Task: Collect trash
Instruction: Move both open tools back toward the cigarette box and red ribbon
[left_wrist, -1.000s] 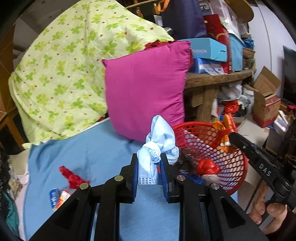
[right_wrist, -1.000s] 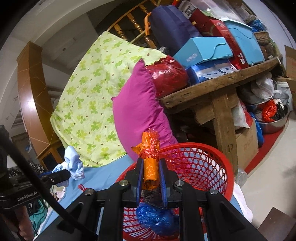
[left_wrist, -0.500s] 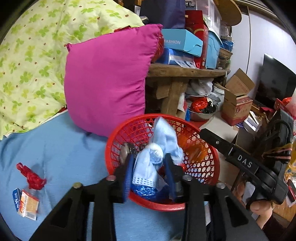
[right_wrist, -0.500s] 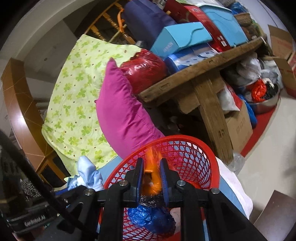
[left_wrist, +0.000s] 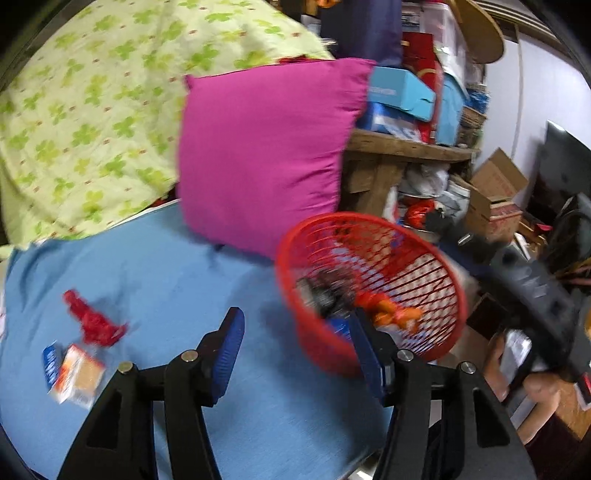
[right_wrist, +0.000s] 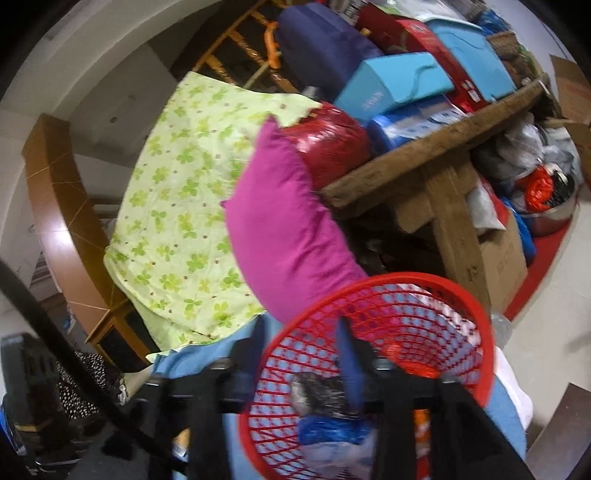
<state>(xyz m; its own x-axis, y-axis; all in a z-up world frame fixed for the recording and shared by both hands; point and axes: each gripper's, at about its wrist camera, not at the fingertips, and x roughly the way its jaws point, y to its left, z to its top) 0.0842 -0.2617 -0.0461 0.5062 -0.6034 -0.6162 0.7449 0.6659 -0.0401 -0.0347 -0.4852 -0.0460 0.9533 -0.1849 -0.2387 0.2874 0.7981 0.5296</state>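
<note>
Releasing is the step in hand: both sets of tongs have just been spreading, and nothing is sitting between the jaws of either. The left gripper (left_wrist: 295, 349) is hanging open over the near edge of the blue sheet (left_wrist: 166, 273), its right finger crossing the rim of the red basket (left_wrist: 448, 273). The right gripper (right_wrist: 301, 363) is standing open over that same basket, blurred. To finish well, each should be lifting clear of the rim before turning away, so no finger is catching the mesh and tipping it off the bed's right edge.

Inside the basket an orange wrapper (left_wrist: 397, 315) is lying among dark and blue scraps, its long axis running roughly left to right. Farther left on the sheet, a red wrapper (left_wrist: 92, 317) is lying slantwise, upper left to lower right, with a small orange-and-white packet (left_wrist: 75, 374) just beside it near the left edge. Behind stands a magenta pillow (left_wrist: 266, 155).
</note>
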